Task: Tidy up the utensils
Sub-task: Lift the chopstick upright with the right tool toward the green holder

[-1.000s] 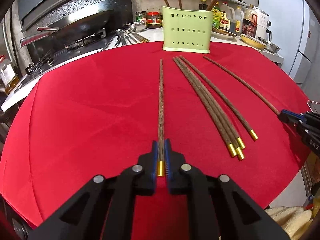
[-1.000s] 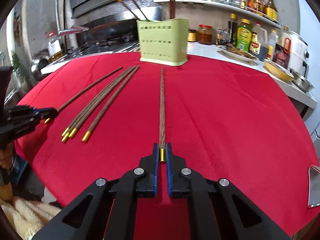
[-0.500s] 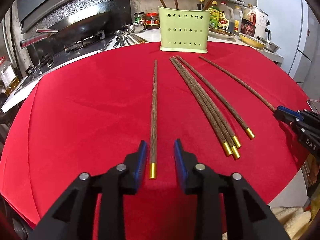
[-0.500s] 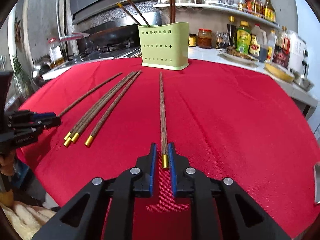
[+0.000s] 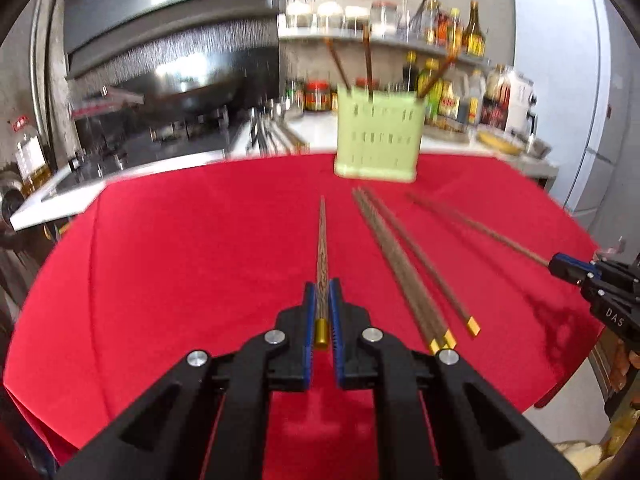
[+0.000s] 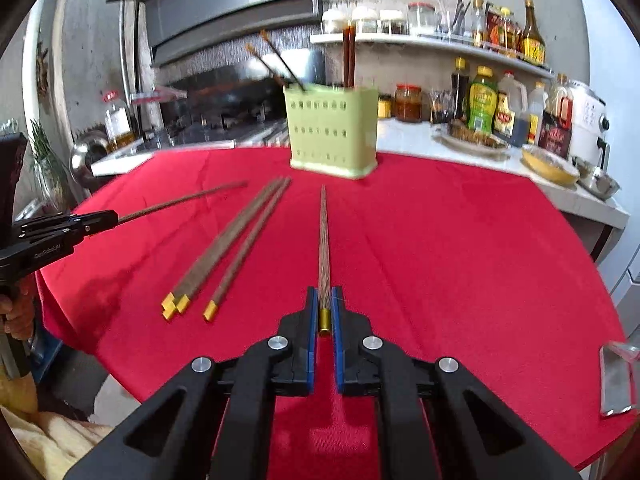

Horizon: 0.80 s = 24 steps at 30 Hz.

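Note:
My left gripper (image 5: 322,292) is shut on the gold-capped end of a brown chopstick (image 5: 322,240) that points toward the pale green holder (image 5: 378,140). At the right edge of that view my right gripper (image 5: 560,266) grips another chopstick (image 5: 480,228). From the right wrist, my right gripper (image 6: 325,296) is shut on its chopstick (image 6: 323,236), aimed at the holder (image 6: 332,132). My left gripper (image 6: 108,216) shows at the left with its chopstick (image 6: 180,200). Three loose chopsticks (image 5: 400,264) (image 6: 232,240) lie between on the red cloth (image 6: 460,240). Several chopsticks stand in the holder.
A stove with a wok (image 5: 180,92) stands behind the table at the left. Bottles and jars (image 6: 484,104) crowd the counter and shelf at the back right. A metal piece (image 6: 616,380) lies near the table's right edge. A person's hand (image 6: 16,316) holds the left gripper's handle.
Both grippers' jaws stood apart half a second ago and have closed again on their chopsticks. Both have risen, lifting the chopsticks' capped ends, and the views now tilt up.

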Available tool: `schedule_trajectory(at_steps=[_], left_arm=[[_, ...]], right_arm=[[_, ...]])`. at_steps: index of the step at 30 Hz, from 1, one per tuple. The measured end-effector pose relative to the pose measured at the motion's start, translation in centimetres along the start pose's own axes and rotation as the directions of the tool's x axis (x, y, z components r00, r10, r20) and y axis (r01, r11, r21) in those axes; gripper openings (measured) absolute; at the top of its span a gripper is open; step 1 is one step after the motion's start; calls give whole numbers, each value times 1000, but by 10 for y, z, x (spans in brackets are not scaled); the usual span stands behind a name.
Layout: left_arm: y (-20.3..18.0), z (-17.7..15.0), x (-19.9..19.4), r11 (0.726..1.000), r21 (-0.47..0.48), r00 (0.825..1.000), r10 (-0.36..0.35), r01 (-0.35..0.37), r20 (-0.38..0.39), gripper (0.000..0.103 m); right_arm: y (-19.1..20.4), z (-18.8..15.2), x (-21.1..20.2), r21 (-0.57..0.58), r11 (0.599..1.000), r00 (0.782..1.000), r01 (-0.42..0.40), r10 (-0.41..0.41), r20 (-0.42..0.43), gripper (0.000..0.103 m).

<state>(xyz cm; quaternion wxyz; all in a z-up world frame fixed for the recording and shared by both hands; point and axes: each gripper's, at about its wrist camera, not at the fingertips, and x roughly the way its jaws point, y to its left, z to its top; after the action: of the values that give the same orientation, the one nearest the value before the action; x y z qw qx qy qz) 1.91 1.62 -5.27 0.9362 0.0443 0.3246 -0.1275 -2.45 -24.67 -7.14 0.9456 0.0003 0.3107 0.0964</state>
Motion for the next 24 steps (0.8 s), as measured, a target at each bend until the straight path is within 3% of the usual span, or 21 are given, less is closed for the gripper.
schedule_trajectory(at_steps=[4, 10, 17, 24], left_arm=[[4, 29, -34, 1000, 1, 993, -1, 1, 122, 7], [10, 73, -68, 1000, 10, 966, -1, -2, 260, 7], [15, 94, -75, 1000, 9, 956, -13, 11, 293, 7], [18, 94, -62, 1000, 0, 964, -22, 23, 265, 7]], right_arm=[[1, 31, -24, -14, 1000, 997, 5, -4, 82, 7], [3, 83, -49, -43, 999, 985, 28, -20, 171, 7], [5, 132, -67, -73, 997, 973, 37, -19, 232, 7], [8, 142, -61, -84, 995, 970, 48, -26, 243, 7]])
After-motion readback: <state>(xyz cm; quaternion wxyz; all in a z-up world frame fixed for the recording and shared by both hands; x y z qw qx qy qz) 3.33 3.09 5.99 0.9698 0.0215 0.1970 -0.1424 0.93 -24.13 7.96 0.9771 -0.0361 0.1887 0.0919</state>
